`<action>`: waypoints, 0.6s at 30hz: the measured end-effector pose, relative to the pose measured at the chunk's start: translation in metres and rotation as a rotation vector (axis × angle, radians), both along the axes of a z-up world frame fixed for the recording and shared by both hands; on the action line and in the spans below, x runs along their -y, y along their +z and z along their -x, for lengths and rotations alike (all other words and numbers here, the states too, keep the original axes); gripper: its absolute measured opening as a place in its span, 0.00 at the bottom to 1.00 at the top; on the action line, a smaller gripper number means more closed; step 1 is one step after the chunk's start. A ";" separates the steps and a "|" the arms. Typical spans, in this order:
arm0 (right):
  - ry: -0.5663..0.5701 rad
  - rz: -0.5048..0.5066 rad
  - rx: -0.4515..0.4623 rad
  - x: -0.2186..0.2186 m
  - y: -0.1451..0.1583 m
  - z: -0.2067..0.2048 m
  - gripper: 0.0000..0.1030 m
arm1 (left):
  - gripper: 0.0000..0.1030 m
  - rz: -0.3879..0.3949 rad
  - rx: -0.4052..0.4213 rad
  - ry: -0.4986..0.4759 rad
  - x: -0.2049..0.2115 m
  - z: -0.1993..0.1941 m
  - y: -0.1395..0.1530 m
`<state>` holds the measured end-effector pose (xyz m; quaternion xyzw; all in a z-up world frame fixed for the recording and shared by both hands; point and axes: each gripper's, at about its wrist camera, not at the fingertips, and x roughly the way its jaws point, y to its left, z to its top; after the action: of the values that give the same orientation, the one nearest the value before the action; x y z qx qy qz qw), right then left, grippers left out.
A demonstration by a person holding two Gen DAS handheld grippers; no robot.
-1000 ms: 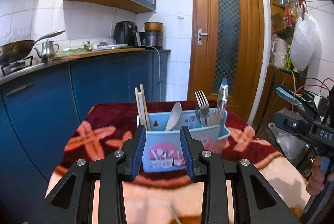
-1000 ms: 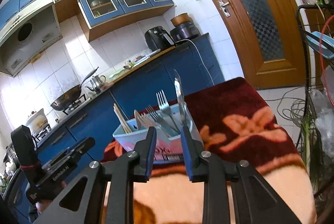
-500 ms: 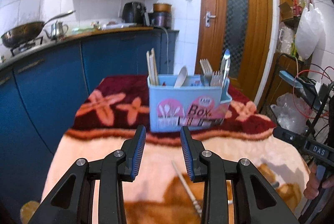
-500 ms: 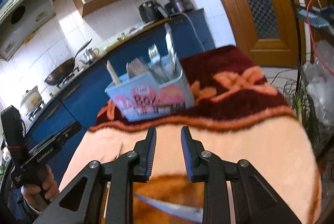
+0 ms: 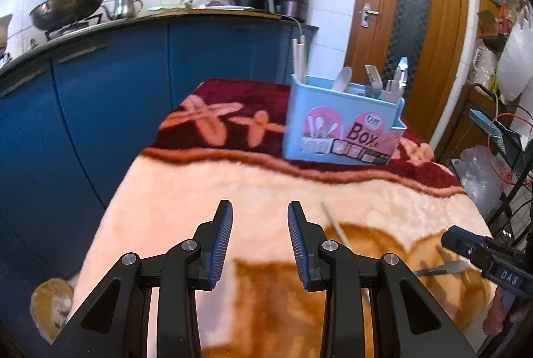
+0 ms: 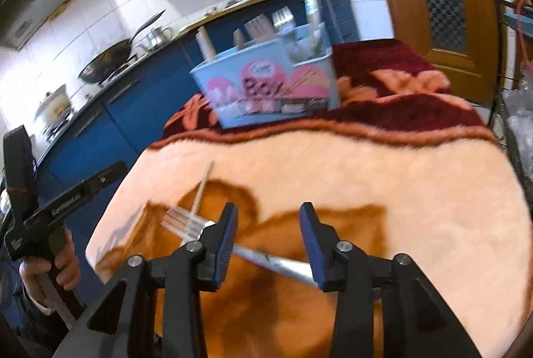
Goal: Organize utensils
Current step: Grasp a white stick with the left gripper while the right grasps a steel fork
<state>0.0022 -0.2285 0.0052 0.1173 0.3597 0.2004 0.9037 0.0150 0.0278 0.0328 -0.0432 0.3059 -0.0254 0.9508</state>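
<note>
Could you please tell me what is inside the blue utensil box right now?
Sticking out of the box are chopsticks, a pale spoon, forks and a knife. Their lower ends and the dividers are hidden by its walls.

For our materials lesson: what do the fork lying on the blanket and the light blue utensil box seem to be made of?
Silver fork: likely polished metal, since it is grey and glints. Light blue utensil box: probably smooth moulded plastic, with a uniform matte colour and printed pink labels.
</note>
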 end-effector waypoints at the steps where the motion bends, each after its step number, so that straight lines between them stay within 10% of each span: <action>1: 0.019 -0.002 -0.008 -0.004 -0.002 0.001 0.46 | 0.34 -0.001 -0.001 0.006 -0.003 0.002 -0.001; 18: 0.177 0.201 0.033 -0.097 -0.010 0.003 0.61 | 0.34 0.023 -0.005 0.057 -0.035 0.019 -0.012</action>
<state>-0.0010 -0.1319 -0.0049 -0.0092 0.3720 0.2445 0.8954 -0.0040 0.0626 0.0211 -0.0629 0.3066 -0.0016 0.9498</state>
